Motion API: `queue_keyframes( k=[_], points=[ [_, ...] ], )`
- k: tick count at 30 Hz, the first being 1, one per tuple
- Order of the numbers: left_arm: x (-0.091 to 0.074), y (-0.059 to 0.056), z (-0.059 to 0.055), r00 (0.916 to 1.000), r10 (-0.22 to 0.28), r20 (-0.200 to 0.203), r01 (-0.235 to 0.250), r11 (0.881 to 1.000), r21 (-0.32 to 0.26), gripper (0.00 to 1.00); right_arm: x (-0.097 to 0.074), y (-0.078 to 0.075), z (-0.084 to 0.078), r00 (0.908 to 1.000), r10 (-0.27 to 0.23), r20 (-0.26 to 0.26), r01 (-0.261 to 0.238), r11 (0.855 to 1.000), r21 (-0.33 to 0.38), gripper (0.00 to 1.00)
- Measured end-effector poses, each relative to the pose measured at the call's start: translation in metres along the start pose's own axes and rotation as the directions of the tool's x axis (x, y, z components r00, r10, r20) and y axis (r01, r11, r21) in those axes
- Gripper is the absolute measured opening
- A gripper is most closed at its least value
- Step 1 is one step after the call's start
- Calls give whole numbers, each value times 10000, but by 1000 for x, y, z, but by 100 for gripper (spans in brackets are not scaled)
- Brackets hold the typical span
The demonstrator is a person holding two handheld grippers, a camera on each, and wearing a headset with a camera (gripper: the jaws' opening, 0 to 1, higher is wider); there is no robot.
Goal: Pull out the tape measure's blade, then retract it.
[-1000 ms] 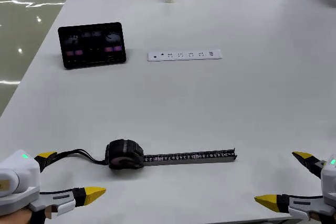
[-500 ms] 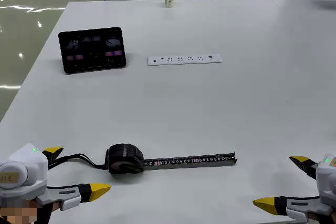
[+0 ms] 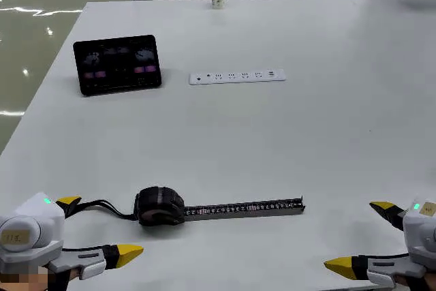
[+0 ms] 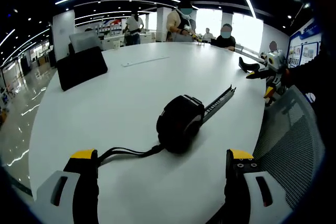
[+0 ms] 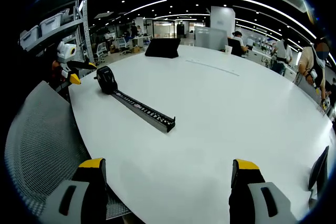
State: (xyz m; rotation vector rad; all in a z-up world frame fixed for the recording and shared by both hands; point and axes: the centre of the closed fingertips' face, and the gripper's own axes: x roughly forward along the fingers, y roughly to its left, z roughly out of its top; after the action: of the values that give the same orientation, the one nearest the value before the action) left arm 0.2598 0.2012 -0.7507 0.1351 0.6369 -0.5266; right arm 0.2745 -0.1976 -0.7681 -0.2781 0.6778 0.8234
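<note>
Two hand-held grippers, both released, nothing grasped.

Head view: left hand-held gripper [image 3: 101, 227] has its jaws spread. The tape measure case [image 3: 160, 206] sits just ahead of it on the worktop [image 3: 272, 134], with the wrist strap [image 3: 102, 206] trailing back near its far jaw tip. The blade [image 3: 245, 208] is out of the case, lying flat and running toward the right hand-held gripper [image 3: 360, 235]. Its end stops well short of that one, whose jaws are also spread.

Left gripper view: case centred just beyond the jaws; strap runs toward the left jaw, can't tell if it touches.

Right gripper view: blade's hook end [image 5: 169, 123] is ahead and left of the jaws, clear of them.

Handling, my read:
- **Case:** compact, rigid, fairly weighty, with a rubbery-looking shell. Clamp across the flat sides.
- **Blade:** thin springy steel, slick, and kinks if bent. Pinch it at the hook end.
- **Retract:** it probably snaps back, so hold the case firm.
</note>
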Motion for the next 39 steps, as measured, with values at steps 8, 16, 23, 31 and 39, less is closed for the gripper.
queue_keyframes(
  k=[8,16,23,31,39],
  points=[
    [5,-4,12,9995,327,22,-327,9995,-30,99,1,-4,-10,9988,217,-445,-237,9987,-455,99],
    [17,-18,19,9976,644,-270,-652,9975,-285,99,-1,-8,-10,9979,355,-539,-378,9984,-427,99],
    [31,-30,18,9949,660,-760,-654,9978,106,99,-1,-12,-4,9979,314,-575,-349,9975,-618,99],
    [45,-47,33,9970,648,-425,-678,9949,-746,99,5,-7,9,9916,840,-983,-970,9860,-1353,99],
    [50,-47,42,9927,1207,76,-1188,9848,-1265,99,10,-7,31,9856,1115,-1274,-1375,9662,-2183,99]
  ],
)
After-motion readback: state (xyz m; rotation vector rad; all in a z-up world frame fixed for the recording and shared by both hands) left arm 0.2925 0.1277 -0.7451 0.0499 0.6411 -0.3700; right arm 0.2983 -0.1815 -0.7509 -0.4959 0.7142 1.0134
